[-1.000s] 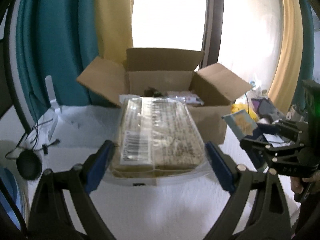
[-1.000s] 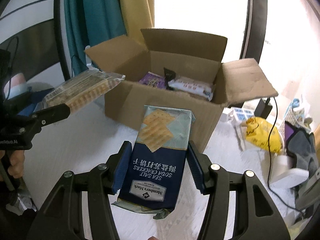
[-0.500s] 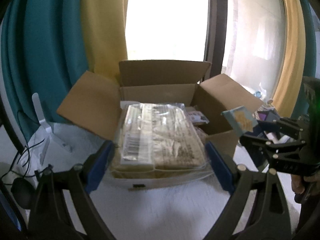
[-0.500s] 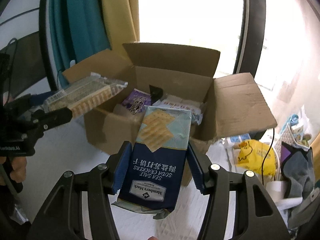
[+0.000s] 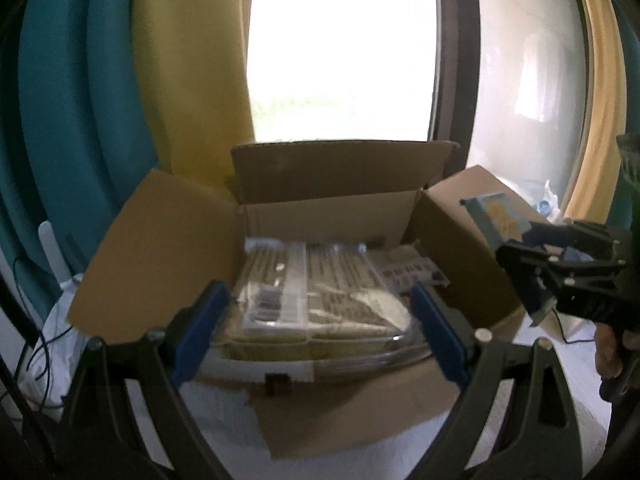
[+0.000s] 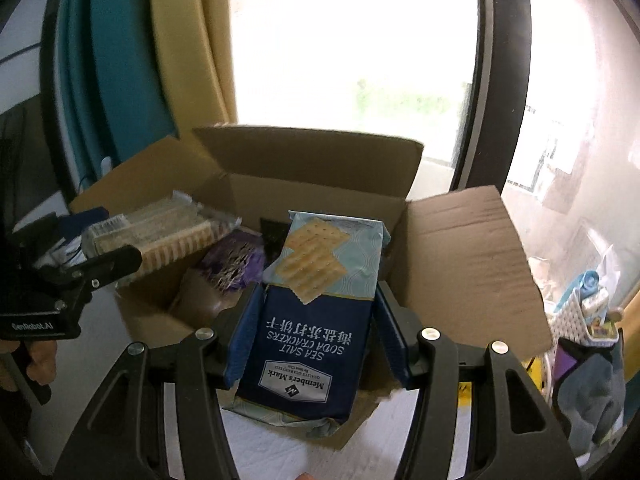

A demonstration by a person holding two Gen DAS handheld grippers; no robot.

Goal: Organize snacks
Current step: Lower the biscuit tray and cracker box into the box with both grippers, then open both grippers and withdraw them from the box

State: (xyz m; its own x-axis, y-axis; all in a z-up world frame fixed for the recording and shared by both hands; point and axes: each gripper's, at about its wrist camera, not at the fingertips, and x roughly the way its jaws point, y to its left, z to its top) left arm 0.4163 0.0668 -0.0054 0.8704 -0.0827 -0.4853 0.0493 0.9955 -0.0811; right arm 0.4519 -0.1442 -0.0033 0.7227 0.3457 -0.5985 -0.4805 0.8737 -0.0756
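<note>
My left gripper (image 5: pixel 316 320) is shut on a clear plastic pack of biscuits (image 5: pixel 312 296) and holds it over the open cardboard box (image 5: pixel 332 216). My right gripper (image 6: pixel 316 320) is shut on a blue pack of sea salt soda crackers (image 6: pixel 312 320), held over the box's (image 6: pixel 320 188) front edge. The right gripper with the cracker pack (image 5: pixel 496 216) shows at the right of the left wrist view. The left gripper with the biscuit pack (image 6: pixel 160 236) shows at the left of the right wrist view. A purple snack pack (image 6: pixel 232 264) lies inside the box.
The box flaps (image 6: pixel 468 256) stand open on all sides. Teal and yellow curtains (image 5: pixel 100 100) hang behind the box by a bright window. A white table surface (image 6: pixel 280 448) lies below. Clutter, including a basket (image 6: pixel 580 312) and cloth, sits at the right.
Both grippers have moved forward and up with their packs, from in front of the box to over its opening. Their grips have not changed.
</note>
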